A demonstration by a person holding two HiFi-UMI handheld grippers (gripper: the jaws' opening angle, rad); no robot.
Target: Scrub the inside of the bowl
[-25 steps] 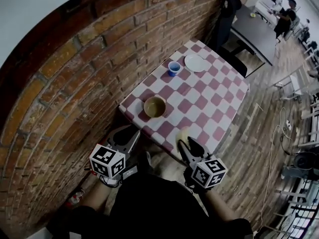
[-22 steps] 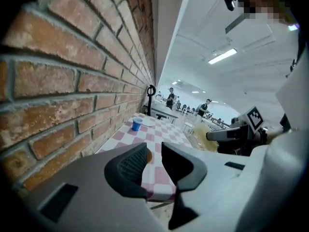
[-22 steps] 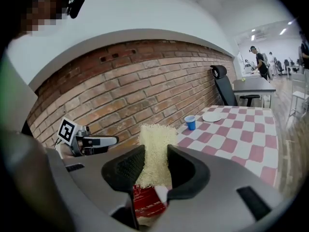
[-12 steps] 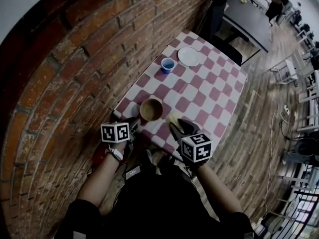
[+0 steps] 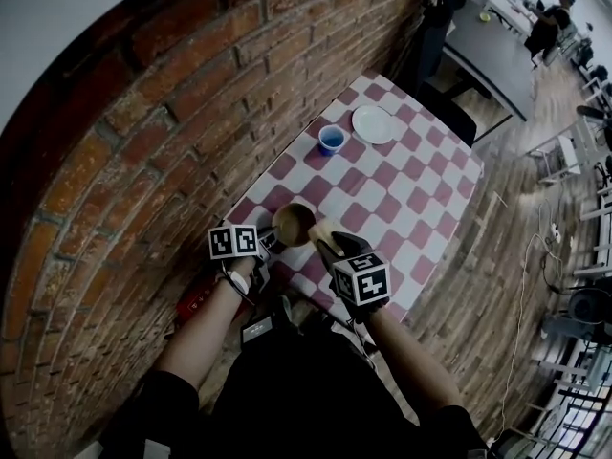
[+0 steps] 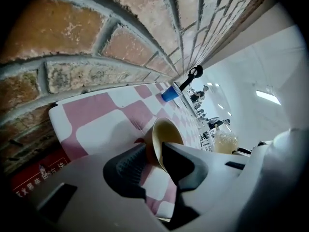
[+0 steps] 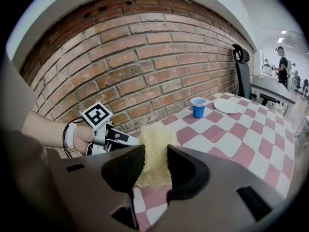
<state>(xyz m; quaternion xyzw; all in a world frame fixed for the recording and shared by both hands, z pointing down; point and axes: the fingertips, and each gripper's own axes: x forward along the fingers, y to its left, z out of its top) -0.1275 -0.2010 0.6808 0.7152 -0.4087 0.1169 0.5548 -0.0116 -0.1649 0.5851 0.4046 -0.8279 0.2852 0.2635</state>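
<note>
Between the parted jaws of the left gripper (image 6: 153, 151), which have just been opening, stands the rim of the one brown bowl (image 6: 166, 134), near the checkered table's (image 5: 402, 189) front edge. The right gripper (image 7: 154, 151) clenches one yellow sponge (image 7: 155, 139) just beside the bowl. Beyond sit one blue cup (image 5: 332, 139) and one white plate (image 5: 373, 123).

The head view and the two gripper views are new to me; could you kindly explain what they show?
A person holds a two-jaw gripper in each hand. The head view looks down from the person's head; each gripper view looks along one gripper's jaws. The table by the wall carries a bowl, a cup and a plate. The right gripper is shut on a sponge. The left gripper has just been opening its jaws; the bowl's rim stands between them, seemingly not gripped.
</note>
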